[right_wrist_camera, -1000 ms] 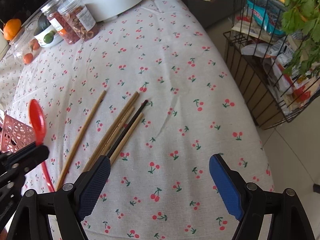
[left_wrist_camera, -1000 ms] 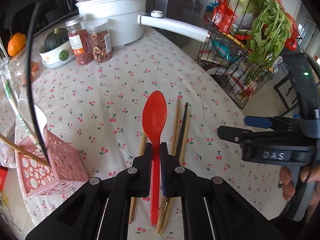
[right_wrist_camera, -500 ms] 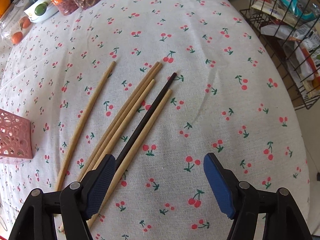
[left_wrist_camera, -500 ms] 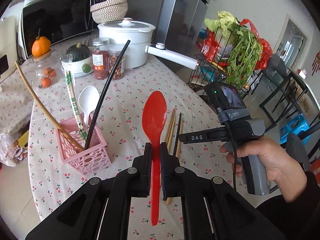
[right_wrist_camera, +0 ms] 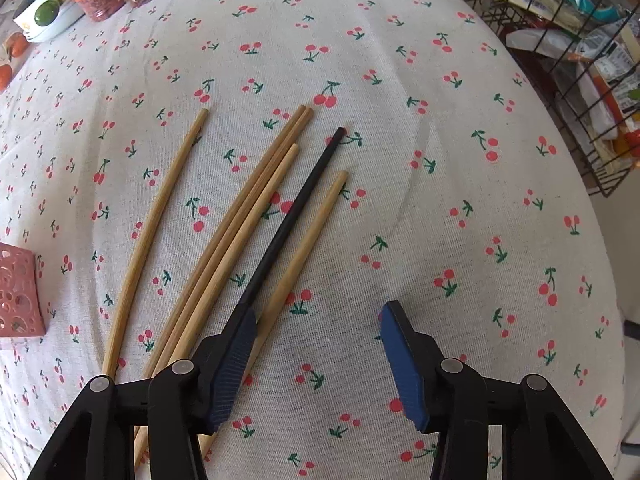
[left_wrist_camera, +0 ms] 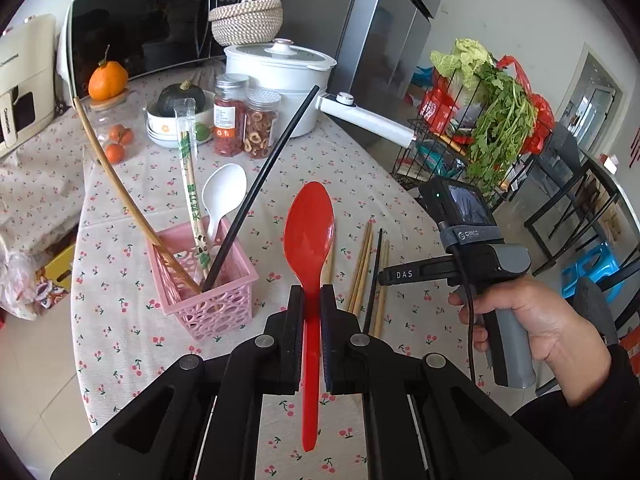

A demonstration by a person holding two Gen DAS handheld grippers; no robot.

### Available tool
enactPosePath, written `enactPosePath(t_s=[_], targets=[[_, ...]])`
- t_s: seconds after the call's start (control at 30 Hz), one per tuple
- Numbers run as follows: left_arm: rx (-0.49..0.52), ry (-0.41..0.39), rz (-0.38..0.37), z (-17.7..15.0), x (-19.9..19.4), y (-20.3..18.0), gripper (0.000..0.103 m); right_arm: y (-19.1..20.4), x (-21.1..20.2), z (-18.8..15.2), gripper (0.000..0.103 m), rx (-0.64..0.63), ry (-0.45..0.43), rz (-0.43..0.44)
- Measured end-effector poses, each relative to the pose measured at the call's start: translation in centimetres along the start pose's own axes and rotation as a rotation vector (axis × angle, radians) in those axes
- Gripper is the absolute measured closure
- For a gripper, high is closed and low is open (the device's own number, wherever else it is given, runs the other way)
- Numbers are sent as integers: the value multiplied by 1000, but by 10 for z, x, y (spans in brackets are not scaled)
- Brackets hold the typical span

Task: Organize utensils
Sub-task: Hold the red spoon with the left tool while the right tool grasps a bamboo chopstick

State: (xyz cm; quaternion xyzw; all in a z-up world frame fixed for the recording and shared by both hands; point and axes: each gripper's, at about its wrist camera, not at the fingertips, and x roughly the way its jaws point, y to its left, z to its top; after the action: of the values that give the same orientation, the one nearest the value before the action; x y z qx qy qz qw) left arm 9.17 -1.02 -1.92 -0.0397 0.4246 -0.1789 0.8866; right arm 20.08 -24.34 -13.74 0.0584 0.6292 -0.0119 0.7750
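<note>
The left gripper (left_wrist_camera: 311, 300) has its jaws pinching the handle of a red spoon (left_wrist_camera: 309, 228); the bowl points forward and away, the handle end sticks out back under the jaws. The spoon is held in the air above the surface (left_wrist_camera: 120, 280), which is covered with a cherry-print cloth.

Just left of the spoon stands a pink basket (left_wrist_camera: 208, 300) with holes in its walls. In it lean a white spoon (left_wrist_camera: 222, 196), a black chopstick (left_wrist_camera: 264, 184), a bent bamboo stick (left_wrist_camera: 116, 184) and a wrapped pair of chopsticks (left_wrist_camera: 190, 184).

The right gripper (right_wrist_camera: 316, 364), held in a hand (left_wrist_camera: 532, 312), points steeply down at the loose chopsticks on the cloth. Its jaws have just been closing and now stand half spread, pressing on nothing. The left blue pad sits over the near part of another black chopstick (right_wrist_camera: 296, 216); a wooden chopstick (right_wrist_camera: 308, 232) lies just right of it, its near part passing by that pad into the gap between the jaws. Whether the pad touches either stick I cannot tell. Three more wooden chopsticks (right_wrist_camera: 240, 224) lie close together to the left, and a single one (right_wrist_camera: 156, 220) further left, apart from the rest. A corner of the basket shows at the left edge of the right wrist view.

At the back of the surface are a white pot (left_wrist_camera: 280, 76), two jars (left_wrist_camera: 244, 120) and a bowl with a squash (left_wrist_camera: 180, 116). A wire rack (left_wrist_camera: 460, 140) with greens stands beside the surface.
</note>
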Motion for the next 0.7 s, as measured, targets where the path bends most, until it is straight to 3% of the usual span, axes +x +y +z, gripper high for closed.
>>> enactPosePath(t_s=[0.17,0.3,0.37,0.5,0.7], targets=[[-5,-2,9,-1,-1,3,96,14,2,-5,53,-52,-10,-77],[-12,-27,15,0,-7,5,96,19,-1,-7,86,-66,-32,-44],[-10,-58,22,1,-14,6,96,12,-1,-6,96,-42,-37,-22],[-38,-165,17,7,-37,14,96,-10,-6,-4,98,35,-59,69],[-86,-411,42,19,-80,30,96,-19,-60,-10,98,59,-231,169]])
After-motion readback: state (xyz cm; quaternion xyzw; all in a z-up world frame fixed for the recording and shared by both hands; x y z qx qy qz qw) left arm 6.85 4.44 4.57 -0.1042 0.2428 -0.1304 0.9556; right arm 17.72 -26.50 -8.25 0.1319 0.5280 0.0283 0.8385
